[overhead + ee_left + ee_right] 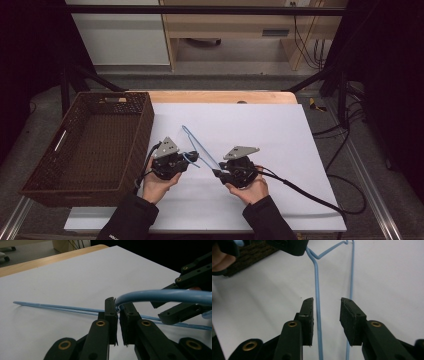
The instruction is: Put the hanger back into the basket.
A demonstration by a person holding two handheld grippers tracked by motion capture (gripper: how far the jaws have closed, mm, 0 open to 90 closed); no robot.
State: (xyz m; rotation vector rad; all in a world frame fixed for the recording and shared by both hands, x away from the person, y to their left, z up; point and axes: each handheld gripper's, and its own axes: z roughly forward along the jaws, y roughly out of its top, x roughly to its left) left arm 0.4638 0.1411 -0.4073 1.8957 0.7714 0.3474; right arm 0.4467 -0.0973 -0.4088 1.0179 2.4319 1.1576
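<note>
**Blue wire hanger pinched at the hook, far end not yet secured**

Blue wire hanger lying on the white surface, just right of the brown wicker basket, stretched between the two hands. Left hand-held gripper closed almost fully on the curved hook of the hanger, jaws nipping the wire right at their tips with only a sliver of gap below. Right hand-held gripper spread wide, jaws straddling one straight run of the wire, the second run passing just outside the right-hand jaw; nothing clamped there yet.

Judged risks from here:

- Tip-only pinch on a thin, round wire: likely to swivel or slide out once the hanger is lifted, since the weight hangs well away from the grip point.
- Closing the right jaws as they stand: grips one wire run rather than both, so the frame may twist and spring sideways when loaded.
- Closing off-centre: wire could skate along the flat jaw pad and pop free, flicking the hanger across the smooth white sheet.
- Lifting toward the basket with a single grip: long end apt to droop and catch on the woven rim.
- Pulling the two grippers apart while both are clamped: wire apt to bend out of shape.
</note>
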